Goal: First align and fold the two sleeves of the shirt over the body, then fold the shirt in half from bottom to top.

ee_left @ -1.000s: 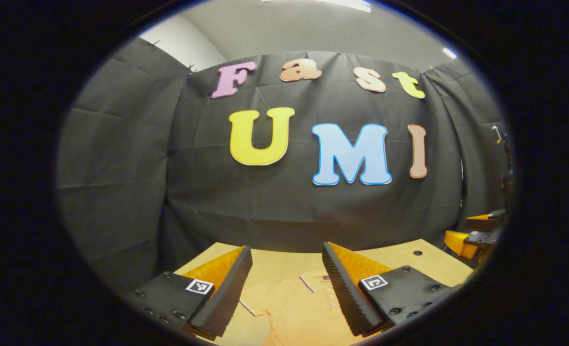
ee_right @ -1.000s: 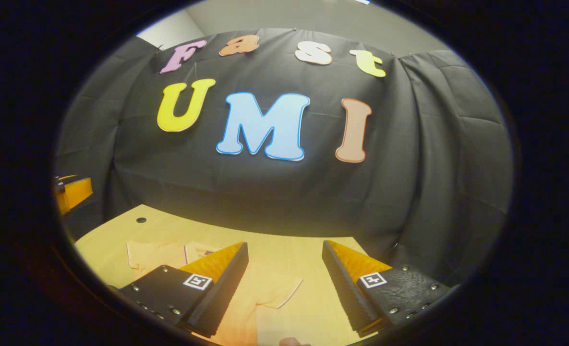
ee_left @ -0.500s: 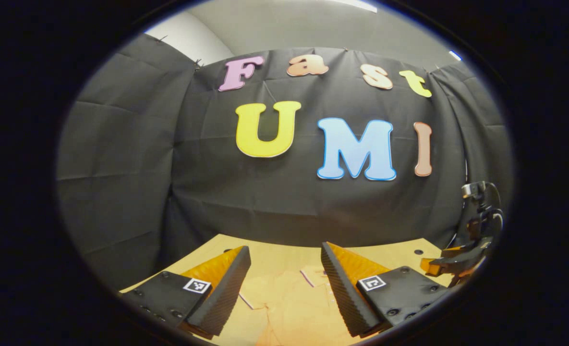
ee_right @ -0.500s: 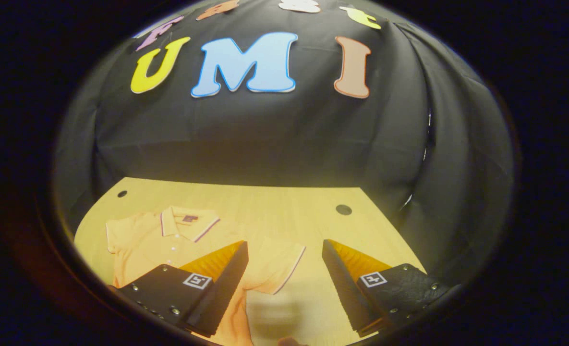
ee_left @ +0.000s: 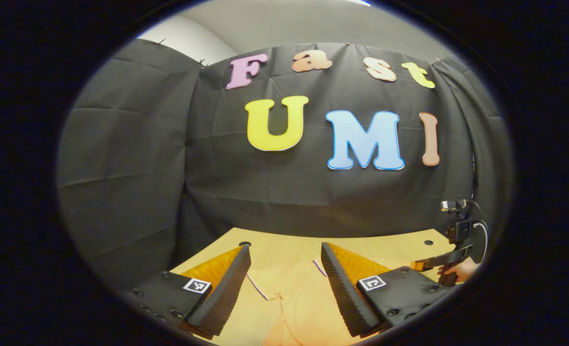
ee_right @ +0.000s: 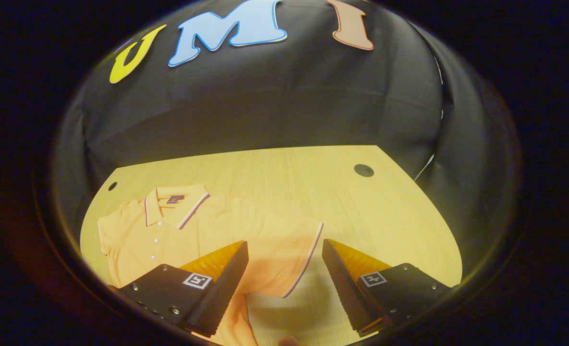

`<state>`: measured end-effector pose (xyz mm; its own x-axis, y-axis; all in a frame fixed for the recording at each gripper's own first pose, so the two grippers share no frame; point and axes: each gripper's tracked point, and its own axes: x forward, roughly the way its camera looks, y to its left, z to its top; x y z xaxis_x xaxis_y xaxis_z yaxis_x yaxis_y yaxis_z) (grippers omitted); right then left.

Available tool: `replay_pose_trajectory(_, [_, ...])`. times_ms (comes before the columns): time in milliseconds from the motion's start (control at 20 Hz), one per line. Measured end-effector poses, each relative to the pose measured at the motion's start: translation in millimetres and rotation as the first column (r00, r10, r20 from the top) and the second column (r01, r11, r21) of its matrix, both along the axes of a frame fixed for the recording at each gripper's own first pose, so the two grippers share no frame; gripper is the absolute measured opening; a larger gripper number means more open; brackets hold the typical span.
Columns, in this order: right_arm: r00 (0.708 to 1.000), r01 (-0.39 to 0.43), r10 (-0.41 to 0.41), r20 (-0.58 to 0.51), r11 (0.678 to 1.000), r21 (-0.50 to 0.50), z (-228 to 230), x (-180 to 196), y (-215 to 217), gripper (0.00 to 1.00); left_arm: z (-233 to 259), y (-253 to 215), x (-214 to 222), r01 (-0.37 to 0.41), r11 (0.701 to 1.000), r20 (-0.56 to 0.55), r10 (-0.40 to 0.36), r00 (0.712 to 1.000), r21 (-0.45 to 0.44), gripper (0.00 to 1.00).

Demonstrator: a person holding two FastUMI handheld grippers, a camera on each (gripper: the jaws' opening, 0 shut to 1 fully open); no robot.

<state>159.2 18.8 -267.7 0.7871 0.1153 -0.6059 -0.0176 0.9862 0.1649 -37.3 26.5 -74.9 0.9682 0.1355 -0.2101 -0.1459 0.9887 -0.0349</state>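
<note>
The shirt (ee_right: 202, 230) is spread flat on the worktop (ee_right: 313, 182); the soft, light fabric is judged likely to drape. Both grippers' fingers are held open, and its sleeve (ee_right: 289, 254) is best pinched at the striped cuff.

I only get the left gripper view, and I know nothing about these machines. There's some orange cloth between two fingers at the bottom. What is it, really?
Observer: In the right gripper view it is an orange polo shirt with a striped collar, lying flat on the wooden table.
Operator: Has anything been folded yet?
Observer: No. The sleeve nearest the right gripper lies spread out sideways, not over the body.
Operator: Is that gripper holding it?
Observer: No. Its fingers stand open, the sleeve's striped cuff showing in the gap between them.
</note>
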Motion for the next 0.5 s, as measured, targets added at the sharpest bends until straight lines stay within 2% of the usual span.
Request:
replay_pose_trajectory(250, [0.996, 0.035, -0.035, -0.085, 0.999, 0.0, -33, 17, -8, 0.96, -7, 6, -12, -0.018, 1.0, -0.023, 0.018, 1.0, -0.003, 0.96])
replay_pose_trajectory(500, [0.989, 0.027, -0.025, -0.143, 1.0, 0.014, -51, 26, -4, 0.96, -17, 8, -21, -0.026, 1.0, -0.049, 0.026, 0.998, -0.015, 0.96])
